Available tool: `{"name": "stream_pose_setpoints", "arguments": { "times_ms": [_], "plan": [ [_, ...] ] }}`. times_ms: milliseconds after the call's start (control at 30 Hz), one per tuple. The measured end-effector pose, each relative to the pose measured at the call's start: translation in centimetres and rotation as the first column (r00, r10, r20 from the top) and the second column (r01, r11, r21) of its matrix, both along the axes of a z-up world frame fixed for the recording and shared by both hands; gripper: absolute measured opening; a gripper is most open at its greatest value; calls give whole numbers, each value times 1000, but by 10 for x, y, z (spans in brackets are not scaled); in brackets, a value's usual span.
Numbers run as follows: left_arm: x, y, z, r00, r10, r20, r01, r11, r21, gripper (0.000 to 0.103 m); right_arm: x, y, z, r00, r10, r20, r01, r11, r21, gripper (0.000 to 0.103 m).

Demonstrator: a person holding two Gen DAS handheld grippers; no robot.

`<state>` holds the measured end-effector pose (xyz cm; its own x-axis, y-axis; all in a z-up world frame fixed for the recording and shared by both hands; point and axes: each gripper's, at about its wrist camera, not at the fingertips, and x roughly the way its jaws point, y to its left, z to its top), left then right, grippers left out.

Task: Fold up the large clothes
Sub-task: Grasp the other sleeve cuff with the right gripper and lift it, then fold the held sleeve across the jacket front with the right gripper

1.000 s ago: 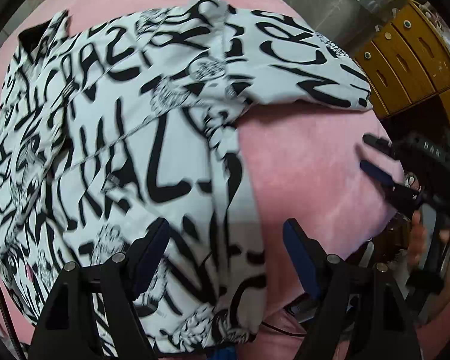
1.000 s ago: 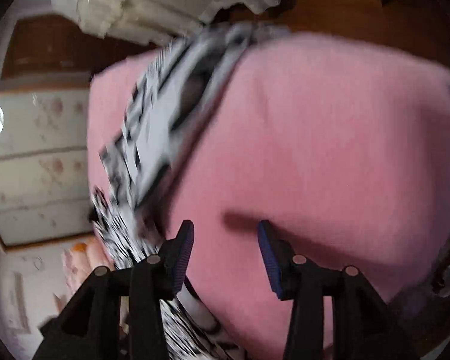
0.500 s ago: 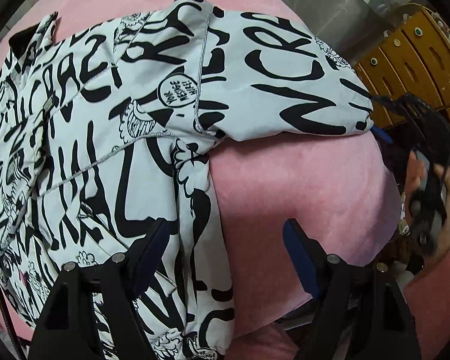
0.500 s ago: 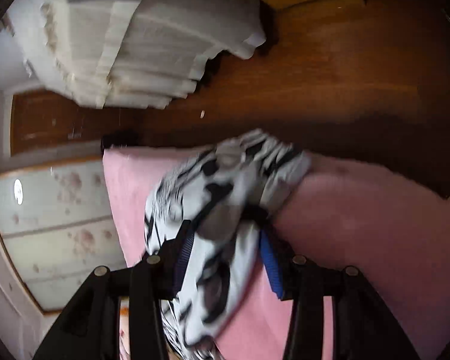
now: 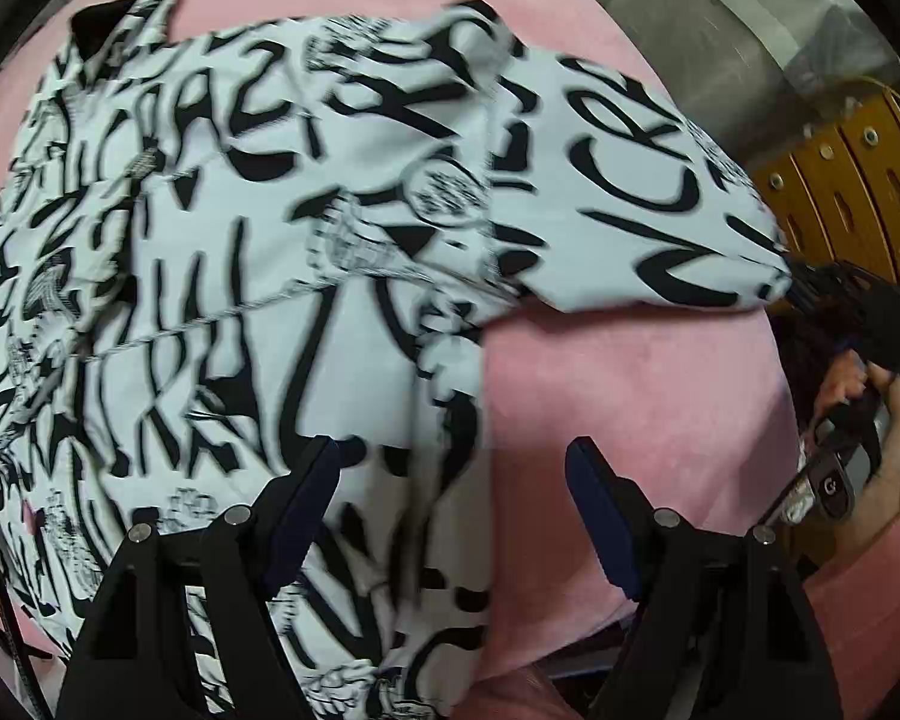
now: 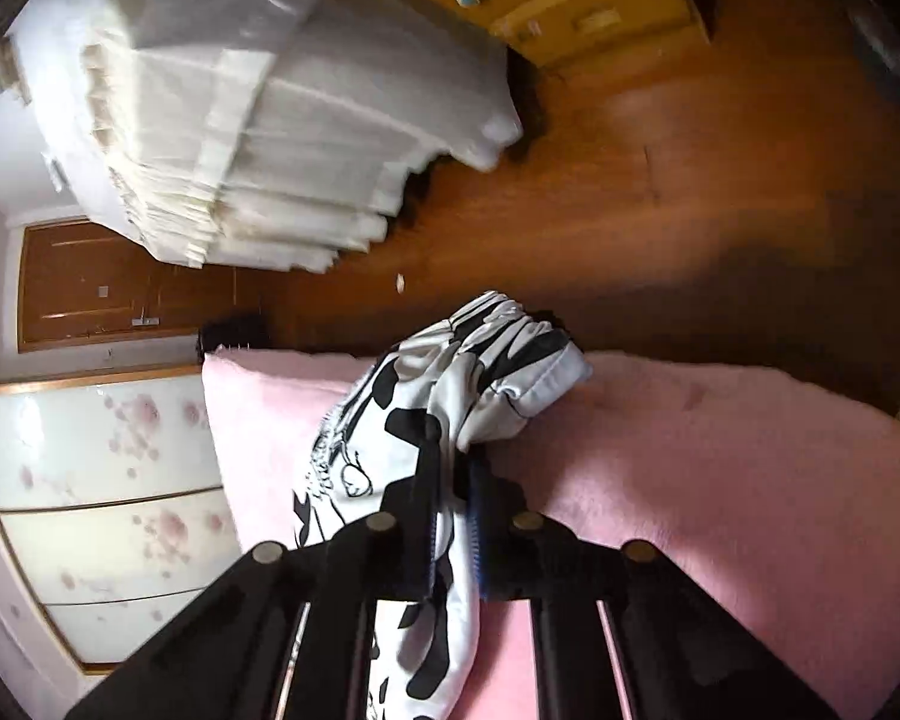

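Black-and-white graffiti-print jacket (image 5: 258,276) lies spread across a pink blanket (image 5: 618,396), its sleeve (image 5: 660,204) reaching toward the blanket's right edge. Only the left wrist view shows this full spread, with the left gripper (image 5: 450,498) hovering above the garment's lower edge, its 2 fingers held wide apart and nothing between them. At that view's right edge a hand (image 5: 870,438) holds the other tool. Only the right wrist view shows the pinch: the right gripper (image 6: 450,516), its jaws having just closed, clamps the sleeve's cuff (image 6: 510,372) above the blanket, with white curtains (image 6: 258,120) and a wooden floor (image 6: 660,198) behind.
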<state>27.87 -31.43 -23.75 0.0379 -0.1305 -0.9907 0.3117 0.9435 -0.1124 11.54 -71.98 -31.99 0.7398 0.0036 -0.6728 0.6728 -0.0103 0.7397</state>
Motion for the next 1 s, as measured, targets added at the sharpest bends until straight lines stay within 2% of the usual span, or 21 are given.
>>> {"name": "stream_pose_setpoints", "arguments": {
  "times_ms": [133,233,300,367,467,500,567,700,767,900,1000],
  "plan": [
    [5,31,12,998,40,54,-40,999,6,76,6,16,47,1000,-18,-22,13,983,-184,7],
    [9,62,20,994,74,84,-73,997,-9,76,16,34,93,1000,2,6,0,934,-358,6],
    [14,78,23,991,89,104,-88,996,-10,76,26,49,126,999,44,27,-25,874,-485,6],
    [18,94,26,985,110,131,-109,994,-11,76,37,70,159,994,101,40,-56,792,-608,6],
    [21,122,29,978,143,153,-142,990,-22,76,53,108,200,981,186,51,-89,672,-735,6],
    [21,132,31,975,155,158,-153,988,-26,76,57,115,208,978,204,53,-94,649,-755,6],
    [23,157,37,967,187,172,-185,982,-28,76,70,146,231,961,270,54,-118,578,-807,5],
    [23,201,47,948,248,198,-245,969,-43,76,91,200,252,922,383,46,-161,491,-856,5],
    [23,226,51,941,273,200,-268,962,-52,76,104,239,259,889,457,35,-196,448,-872,4],
    [30,272,53,930,300,211,-297,954,-46,76,122,312,251,825,565,-24,-294,392,-872,3],
    [35,306,55,922,321,217,-318,947,-52,76,140,368,228,771,630,-96,-392,350,-851,3]
  ]
}}
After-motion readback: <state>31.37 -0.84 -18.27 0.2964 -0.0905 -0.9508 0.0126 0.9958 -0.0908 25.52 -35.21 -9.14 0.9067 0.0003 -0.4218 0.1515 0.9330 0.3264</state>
